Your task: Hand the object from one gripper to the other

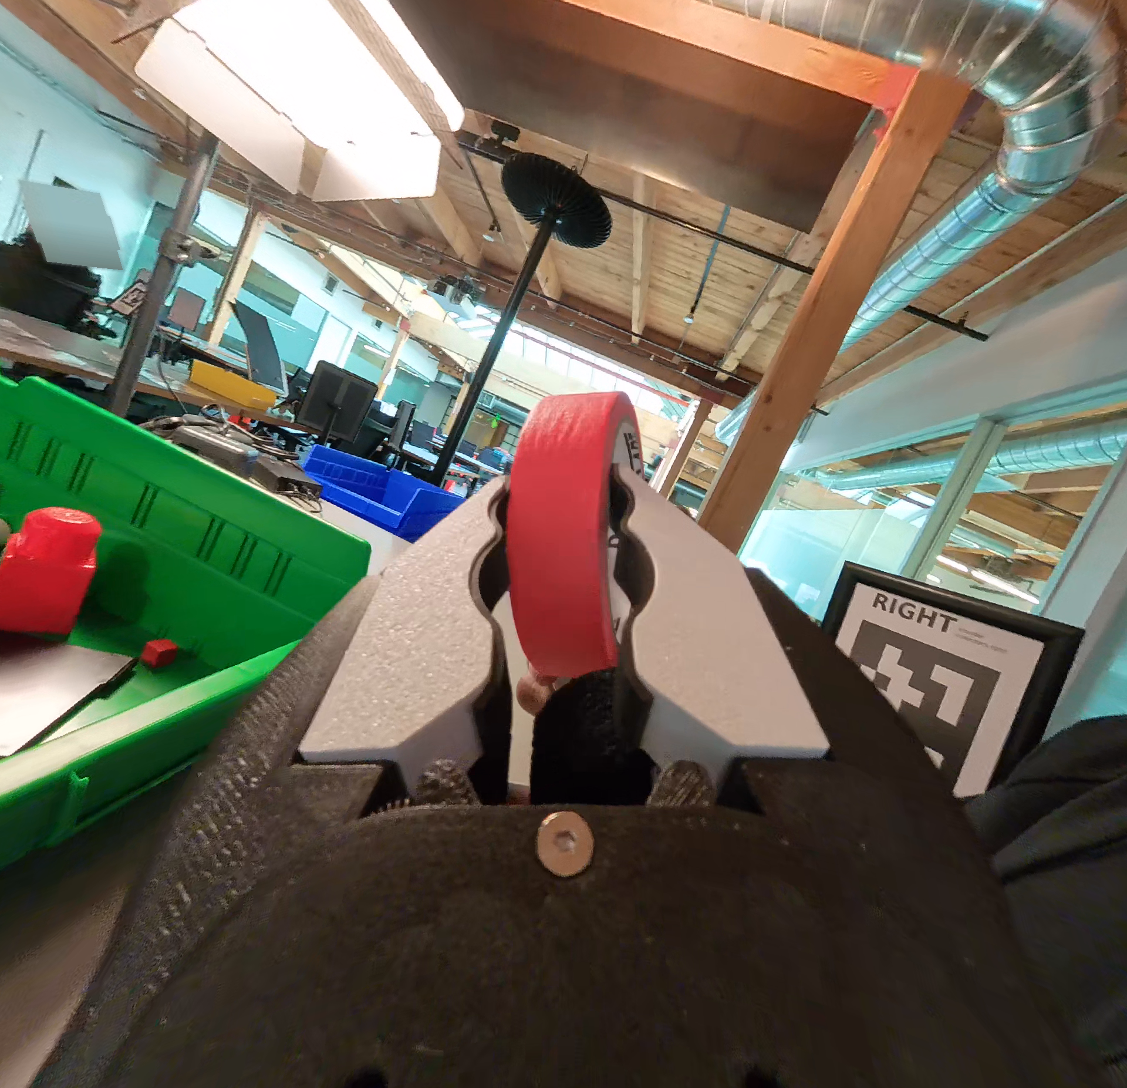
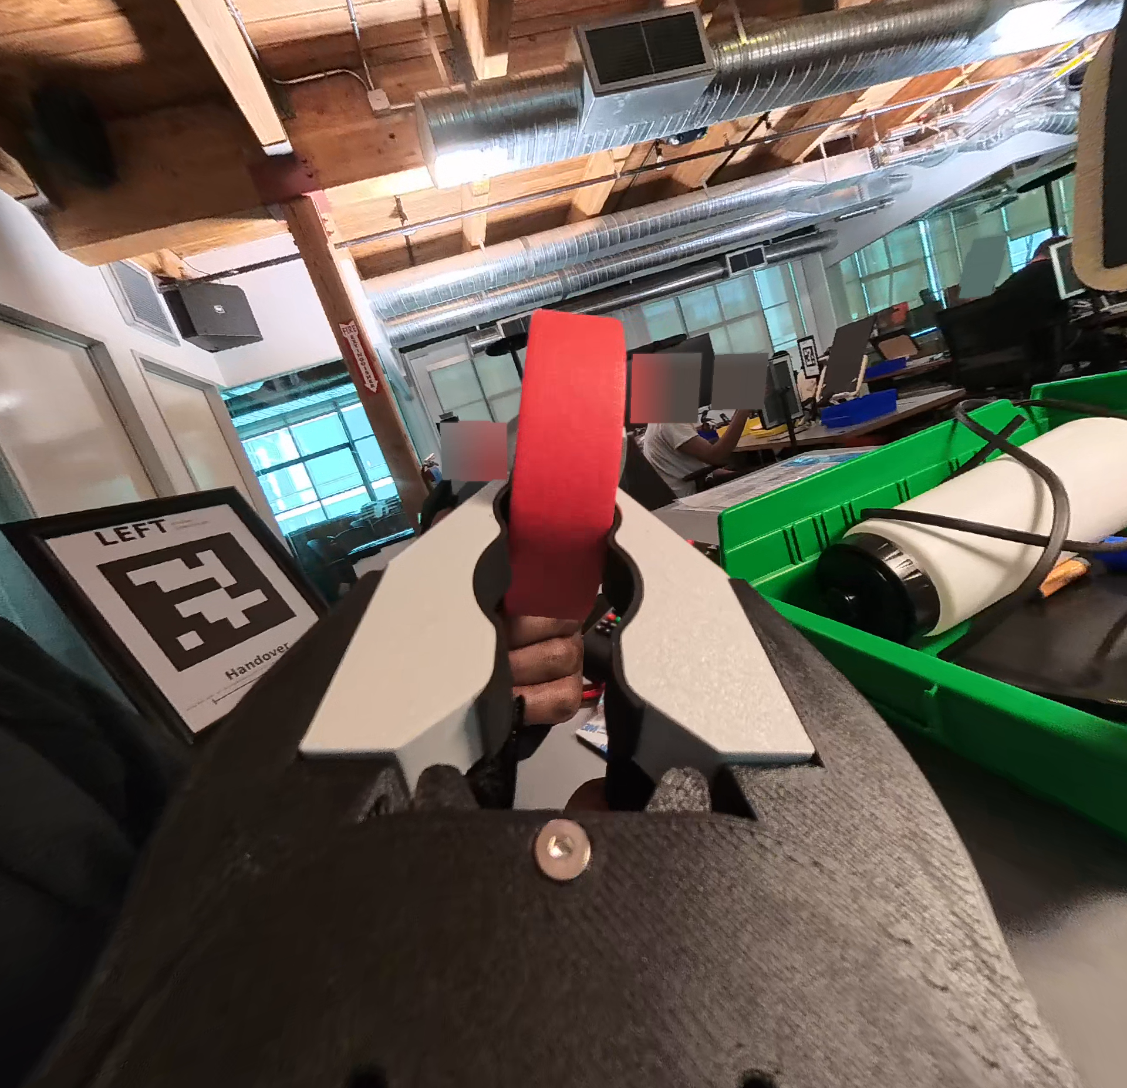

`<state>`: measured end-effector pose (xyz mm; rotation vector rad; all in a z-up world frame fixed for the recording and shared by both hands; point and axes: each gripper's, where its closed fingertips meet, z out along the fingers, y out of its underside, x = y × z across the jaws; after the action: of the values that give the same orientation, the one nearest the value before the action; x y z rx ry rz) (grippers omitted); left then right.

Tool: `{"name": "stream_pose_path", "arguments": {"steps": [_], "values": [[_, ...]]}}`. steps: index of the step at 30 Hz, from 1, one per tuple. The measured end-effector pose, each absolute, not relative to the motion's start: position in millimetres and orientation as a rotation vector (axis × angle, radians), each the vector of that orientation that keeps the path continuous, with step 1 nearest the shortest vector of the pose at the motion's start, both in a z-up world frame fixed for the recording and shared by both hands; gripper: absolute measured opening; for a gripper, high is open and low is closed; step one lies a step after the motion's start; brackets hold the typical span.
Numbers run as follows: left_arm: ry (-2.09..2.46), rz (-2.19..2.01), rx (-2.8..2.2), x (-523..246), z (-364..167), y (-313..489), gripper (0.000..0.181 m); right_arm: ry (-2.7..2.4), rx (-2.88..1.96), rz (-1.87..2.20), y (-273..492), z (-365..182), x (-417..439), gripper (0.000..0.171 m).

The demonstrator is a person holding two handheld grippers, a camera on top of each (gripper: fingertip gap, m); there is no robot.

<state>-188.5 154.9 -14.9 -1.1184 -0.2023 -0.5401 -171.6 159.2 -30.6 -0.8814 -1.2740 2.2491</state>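
Note:
A roll of red tape [image 1: 561, 534] stands on edge between the grey fingers of my left gripper [image 1: 564, 491], whose jaws press its two sides. The same red tape [image 2: 567, 467] also stands on edge between the fingers of my right gripper [image 2: 558, 497], whose jaws close against it. Both grippers point upward towards the ceiling. In the left wrist view a black gripper part [image 1: 579, 729] and a fingertip show below the roll. In the right wrist view a hand [image 2: 543, 662] shows below the roll.
A green bin [image 1: 183, 546] with a red block [image 1: 49, 564] sits to the left, a blue bin [image 1: 378, 479] beyond it. Framed marker signs [image 1: 951, 674] [image 2: 177, 595] stand near. Another green bin [image 2: 793, 534] holds a white cylinder [image 2: 1006, 509] and black cable. My left and right fingertips are right by each other.

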Motion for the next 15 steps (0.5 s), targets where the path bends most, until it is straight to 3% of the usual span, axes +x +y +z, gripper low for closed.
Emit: {"name": "stream_pose_path", "arguments": {"steps": [2, 5, 8, 13, 15], "values": [[-0.194, -0.503, -1.138, -189.1, -16.0, 155.2, 0.030, -1.256, -0.885, 2.231, 161.4, -29.7, -172.6, 0.025], [-0.160, -0.484, -1.167, -182.8, -17.8, 158.0, 0.030, -1.107, -0.887, 2.276, 179.6, -17.7, -169.4, 0.045], [-0.145, -0.512, -1.198, -176.7, -21.9, 162.3, 0.030, -1.094, -0.847, 2.318, 182.1, -13.5, -163.6, 0.030], [-0.158, -0.543, -1.210, -175.5, -24.1, 164.9, 0.031, -1.082, -0.832, 2.274, 184.8, -12.1, -162.7, 0.029], [-0.183, -0.522, -1.201, -179.3, -23.1, 165.5, 0.046, -1.063, -0.841, 2.261, 188.3, -12.0, -163.1, 0.029]]}}
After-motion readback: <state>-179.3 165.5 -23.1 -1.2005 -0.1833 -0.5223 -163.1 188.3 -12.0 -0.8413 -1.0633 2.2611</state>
